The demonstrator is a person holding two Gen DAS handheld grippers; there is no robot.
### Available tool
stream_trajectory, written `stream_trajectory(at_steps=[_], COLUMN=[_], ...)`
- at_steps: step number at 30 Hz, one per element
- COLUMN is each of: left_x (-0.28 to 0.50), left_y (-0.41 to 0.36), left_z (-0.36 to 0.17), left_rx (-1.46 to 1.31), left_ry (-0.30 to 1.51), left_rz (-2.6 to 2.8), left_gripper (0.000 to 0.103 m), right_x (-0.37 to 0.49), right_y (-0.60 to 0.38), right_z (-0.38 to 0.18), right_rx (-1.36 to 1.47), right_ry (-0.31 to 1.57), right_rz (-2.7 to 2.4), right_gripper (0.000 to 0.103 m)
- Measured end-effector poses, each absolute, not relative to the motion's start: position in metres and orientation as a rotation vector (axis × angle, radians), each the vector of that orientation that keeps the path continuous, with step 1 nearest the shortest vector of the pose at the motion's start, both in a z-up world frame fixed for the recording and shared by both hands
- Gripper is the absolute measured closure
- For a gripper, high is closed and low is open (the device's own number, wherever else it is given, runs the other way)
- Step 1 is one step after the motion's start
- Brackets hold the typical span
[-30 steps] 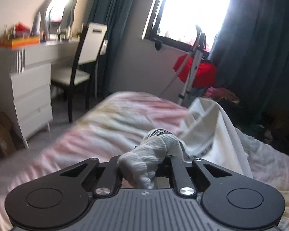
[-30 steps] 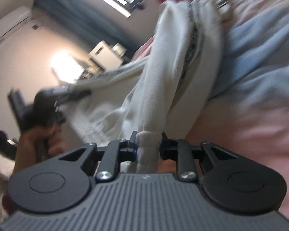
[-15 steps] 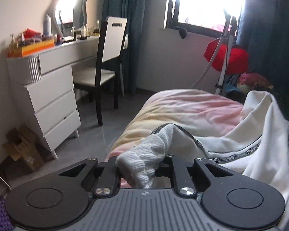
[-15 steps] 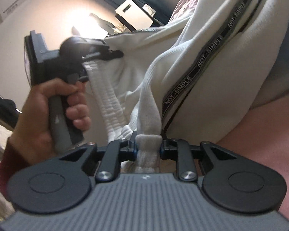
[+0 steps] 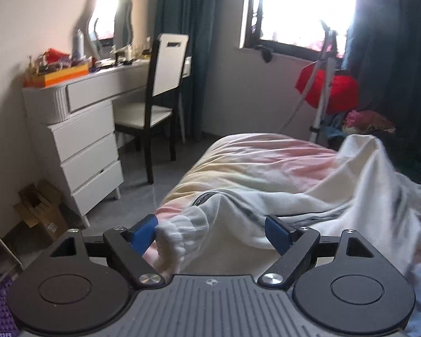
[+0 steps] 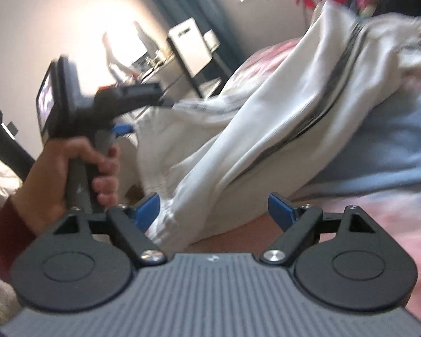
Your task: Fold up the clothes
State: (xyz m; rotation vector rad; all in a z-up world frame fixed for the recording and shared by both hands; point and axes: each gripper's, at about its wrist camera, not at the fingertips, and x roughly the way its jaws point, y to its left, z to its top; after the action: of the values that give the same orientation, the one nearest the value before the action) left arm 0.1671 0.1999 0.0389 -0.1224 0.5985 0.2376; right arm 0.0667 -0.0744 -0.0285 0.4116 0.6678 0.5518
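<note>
The left gripper (image 5: 210,231), a black two-finger tool with blue pads, is opening its jaws wide. The ribbed cuff (image 5: 182,231) of the white cotton trousers with a dark lettered side stripe (image 5: 308,205) is lying between the jaws, brushing the blue pad on the left of that view, while the other pad is standing clear of the cloth. Nothing is being pinched there.

The right gripper (image 6: 213,210), built the same, is likewise spreading its jaws. The gathered white hem (image 6: 179,219) of the second trouser leg is sitting between them, close against the blue pad on the left of that view and apart from the other; the pads are not pressing on it.

In the right wrist view a bare hand with a dark red sleeve (image 6: 70,174) is gripping the handle of the left tool, whose blue fingertip (image 6: 122,129) is showing just beside the white cloth.

The trousers are lying rumpled along the bed, on the pale pink and yellow quilt (image 5: 252,163), with a light blue cloth (image 6: 379,151) beside them.

Beyond the bed, a white-backed chair with black legs (image 5: 162,95) is standing at a white dressing table with drawers (image 5: 81,129), and a bright window (image 5: 303,8) is glaring between dark teal curtains (image 5: 179,28).
</note>
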Motion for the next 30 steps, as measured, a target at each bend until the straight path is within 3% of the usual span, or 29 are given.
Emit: stream_trajectory(at_steps=[7,12,23,28,29,30], left_x=[0.163,0.193,0.354,0.427,0.435,0.442], left_y=[0.124,0.062,-0.034,-0.070,-0.076,-0.082], left_z=[0.050,0.039,-0.006,-0.024,-0.028,-0.032], left_rx=[-0.139,-0.139,0.026,0.032,0.039,0.052], left_ry=[0.546,0.501,0.472,0.500,0.515,0.528], left_rz=[0.087,-0.069,-0.158,-0.193,-0.195,-0.186], left_gripper=[0.014,0.014,0.016,0.034,0.042,0.063], right_x=[0.031,0.025,0.077,0.102,0.108,0.113], right_y=[-0.166,-0.216,-0.281,-0.296,-0.299,-0.302], right_z=[0.008,-0.003,-0.046,-0.076,-0.083,-0.088], right_rx=[0.332,0.308,0.432,0.472,0.486,0.495], right_ry=[0.557,0.535,0.510,0.557,0.571,0.583], right_rz=[0.378,0.250,0.198,0.174,0.171,0.163], right_gripper=[0.017,0.017,0.017,0.017,0.017,0.017])
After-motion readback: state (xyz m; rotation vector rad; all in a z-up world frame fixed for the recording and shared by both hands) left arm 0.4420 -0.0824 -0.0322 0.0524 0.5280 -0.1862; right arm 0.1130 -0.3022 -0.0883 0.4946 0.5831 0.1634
